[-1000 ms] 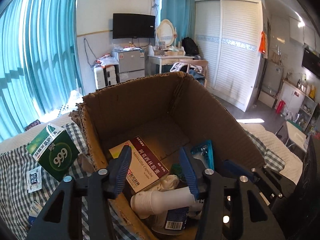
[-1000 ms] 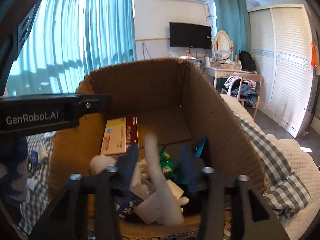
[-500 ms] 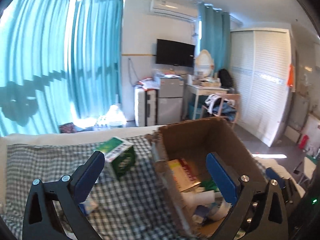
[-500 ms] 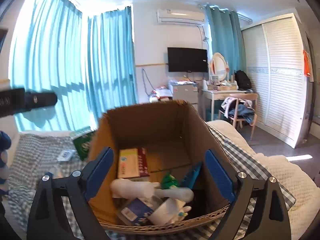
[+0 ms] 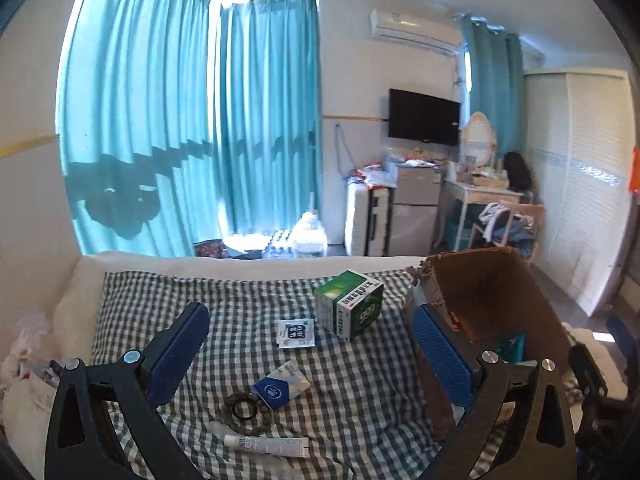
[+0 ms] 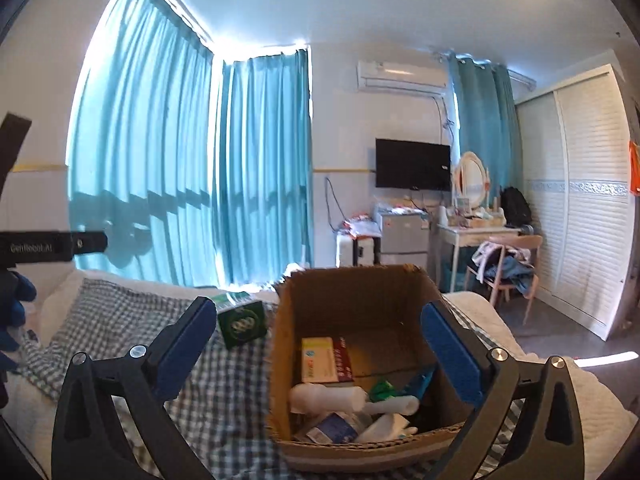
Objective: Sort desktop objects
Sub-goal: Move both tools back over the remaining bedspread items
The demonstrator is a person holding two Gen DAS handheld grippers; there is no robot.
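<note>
On the checked cloth (image 5: 360, 392), nearest the left gripper (image 5: 308, 354), lies a white tube (image 5: 266, 445) on its side. Just beyond it sits a ring of dark brown beads (image 5: 244, 407), touching a small blue-and-white packet (image 5: 282, 385). Farther out lies a flat white sachet (image 5: 296, 333) with blue print, and just beside that stands a green and white medicine box (image 5: 349, 309) marked 999, tilted on one corner, near the left wall of the cardboard box (image 5: 492, 292).

The cardboard box, open at the top, rests on the cloth to the right of all these. Inside it, toward its near wall, are a white bottle (image 6: 326, 398) lying on its side, a blue-labelled container (image 6: 332, 428) and a white crumpled item (image 6: 386, 426). Behind them lie a green wrapper (image 6: 380, 389), a teal item (image 6: 420, 382) and, flat on the box floor, a yellow, white and red carton (image 6: 326, 360).

The left gripper hangs above the cloth, left of the cardboard box, tipped downward, its blue pads (image 5: 180, 350) spread fully apart with nothing between them. The right gripper (image 6: 316, 354) sits nearly level before the cardboard box, its jaws opening wide and holding nothing.
</note>
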